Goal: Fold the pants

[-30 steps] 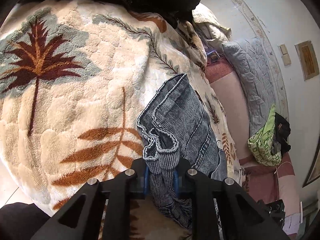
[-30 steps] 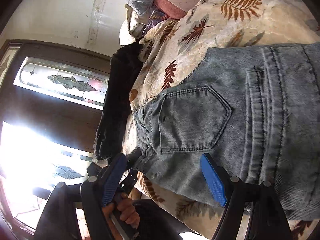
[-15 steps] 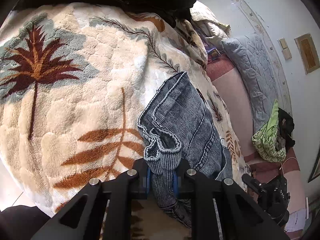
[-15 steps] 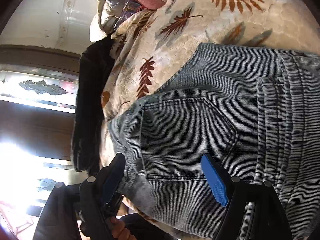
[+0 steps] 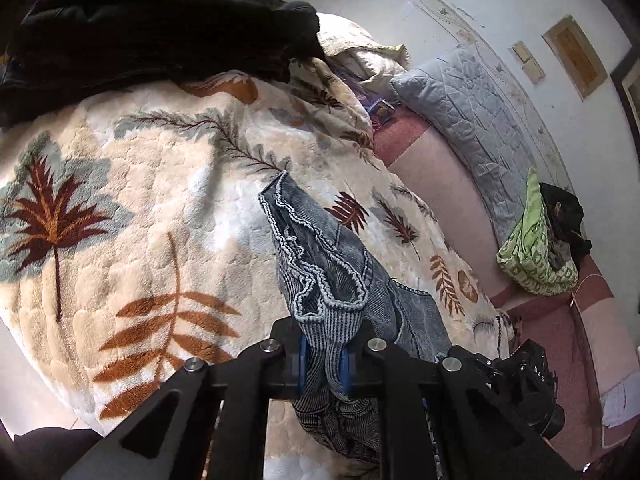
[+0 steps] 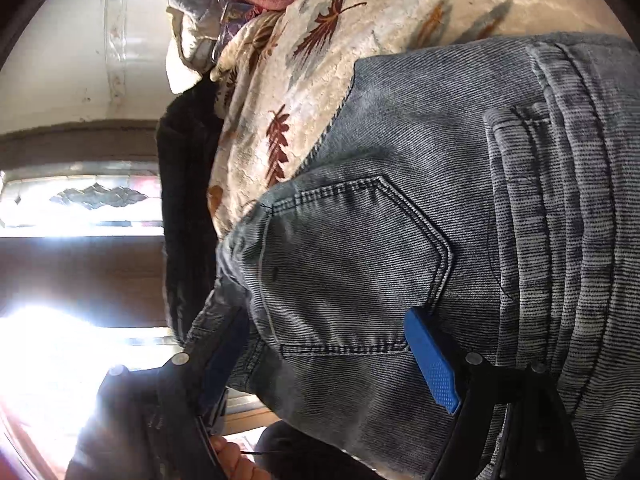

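Jeans (image 5: 320, 276) of grey-blue washed denim, spread over a cream fleece blanket (image 5: 132, 208) printed with rust and maroon leaves. Left gripper (image 5: 323, 360) clamped tight on a bunched hem end of the denim, blue pads (image 5: 301, 364) pressing from both sides, jaws just drawn in the last little way onto the cloth. Gathered fabric rising out of the clamp as a ruffled crest, the rest trailing down below the fingers and off to the right over the blanket. Right gripper (image 6: 332, 356) spread wide over the seat end of the same jeans (image 6: 400, 240), near a stitched back pocket (image 6: 352, 264). One blue pad (image 6: 430, 360) lying against the denim just past the pocket's lower corner; the other finger off at the waistband edge on the left, dark against window glare, so cannot tell whether touching. Denim between the jaws but not pinched. Belt loop and waistband seams running along the right side of that view. Bare fingers of a hand (image 6: 236, 460) at the bottom edge, under the left finger. Black garment (image 5: 152, 28) heaped at the far end of the blanket, well apart from the jeans. Grey quilted cushion (image 5: 472, 120) against the wall, green patterned bag (image 5: 532, 248) beyond the blanket's right edge.
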Demonstrator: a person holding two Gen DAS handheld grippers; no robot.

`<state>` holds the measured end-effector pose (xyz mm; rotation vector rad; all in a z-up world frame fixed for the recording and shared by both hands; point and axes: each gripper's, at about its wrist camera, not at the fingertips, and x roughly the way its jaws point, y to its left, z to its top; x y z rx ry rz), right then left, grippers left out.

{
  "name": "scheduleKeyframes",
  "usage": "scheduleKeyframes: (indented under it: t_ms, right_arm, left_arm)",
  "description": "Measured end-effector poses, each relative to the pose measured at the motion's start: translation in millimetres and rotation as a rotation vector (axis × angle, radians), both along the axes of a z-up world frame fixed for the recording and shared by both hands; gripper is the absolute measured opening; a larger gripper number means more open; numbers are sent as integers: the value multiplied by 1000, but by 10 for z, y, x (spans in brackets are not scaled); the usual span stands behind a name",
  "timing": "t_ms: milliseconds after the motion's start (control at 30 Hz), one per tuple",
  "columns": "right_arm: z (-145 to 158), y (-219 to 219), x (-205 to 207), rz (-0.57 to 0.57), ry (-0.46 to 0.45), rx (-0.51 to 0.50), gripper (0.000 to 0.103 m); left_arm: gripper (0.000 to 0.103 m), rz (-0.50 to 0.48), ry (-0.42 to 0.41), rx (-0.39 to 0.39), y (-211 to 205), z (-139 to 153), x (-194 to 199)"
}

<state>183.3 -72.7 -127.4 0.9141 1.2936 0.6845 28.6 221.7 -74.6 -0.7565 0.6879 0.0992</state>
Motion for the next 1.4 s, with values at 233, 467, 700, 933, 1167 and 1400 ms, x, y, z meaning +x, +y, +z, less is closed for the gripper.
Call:
scheduleKeyframes:
  t_ms: [233,467,700,933,1167,1400]
  right_arm:
    - [469,-1114,-235,-184,-162,169,83]
    - [389,-2418,-716,-385,-217,175,83]
    - [-86,-3140,-1026,-533,-178,197,83]
    - [-121,-3354,-1114,-597,-206,227,83]
    - [60,-3267,-1170,-567,-268,211,83]
    - [593,-2637,-747,-315,-329,272,83]
  left_arm:
    - [12,-183,-136,210,-860,728,170]
    - [12,-531,-260,408,-2580,991,188]
    - [12,-877,67,557,-3906,-192,161]
    - [38,-863,-4,533,-3849,52,2]
    - [71,-692,-288,510,-3242,795,-383]
    - [72,-568,136,562,-2644,-77,297]
